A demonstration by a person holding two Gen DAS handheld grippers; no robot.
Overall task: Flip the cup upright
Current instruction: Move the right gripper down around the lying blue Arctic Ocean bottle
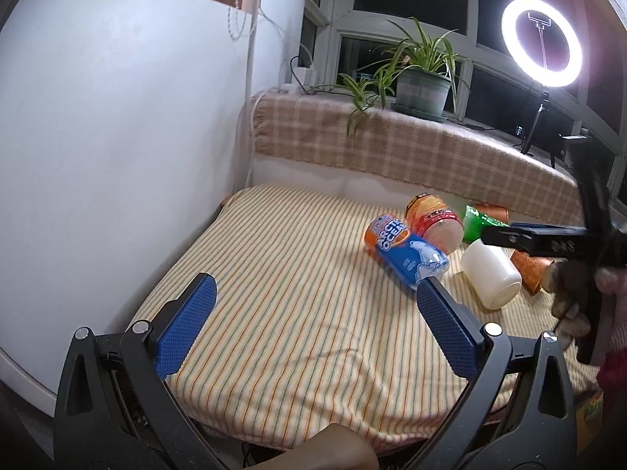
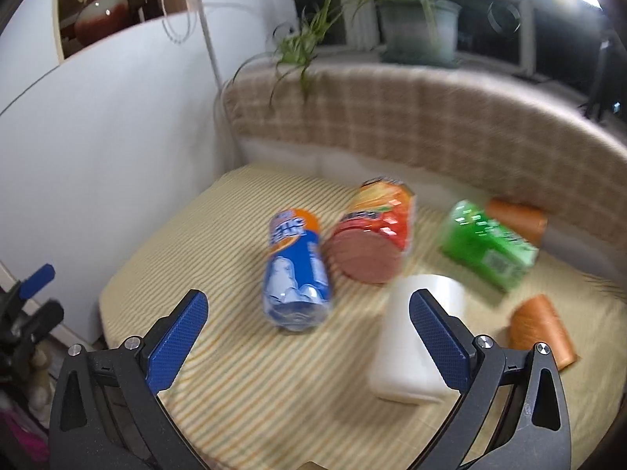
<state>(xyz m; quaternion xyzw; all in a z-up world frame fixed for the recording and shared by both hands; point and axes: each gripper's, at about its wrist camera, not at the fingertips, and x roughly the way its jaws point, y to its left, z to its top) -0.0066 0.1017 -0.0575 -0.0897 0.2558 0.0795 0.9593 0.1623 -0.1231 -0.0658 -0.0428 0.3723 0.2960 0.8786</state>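
White cup [image 2: 415, 337] is on its side, nothing flipped yet. Your right gripper [image 2: 309, 337] is spread wide just short of it (view blurred); left gripper [image 1: 313, 325] is wide too, holding nothing. All 3 steps remain: grasp, rotate, set down.

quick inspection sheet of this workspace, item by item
surface: striped cloth over a cushion, no spills seen
job's things: white cup lying on its side
clutter: blue bottle, red-orange snack tube, green pack and two orange cups, all lying down
grippers: left gripper open and empty; right gripper open and empty, one finger in front of the white cup
cables: thin cords down the white wall
surroundings: potted plant on the plaid ledge, lit ring light, dark windows
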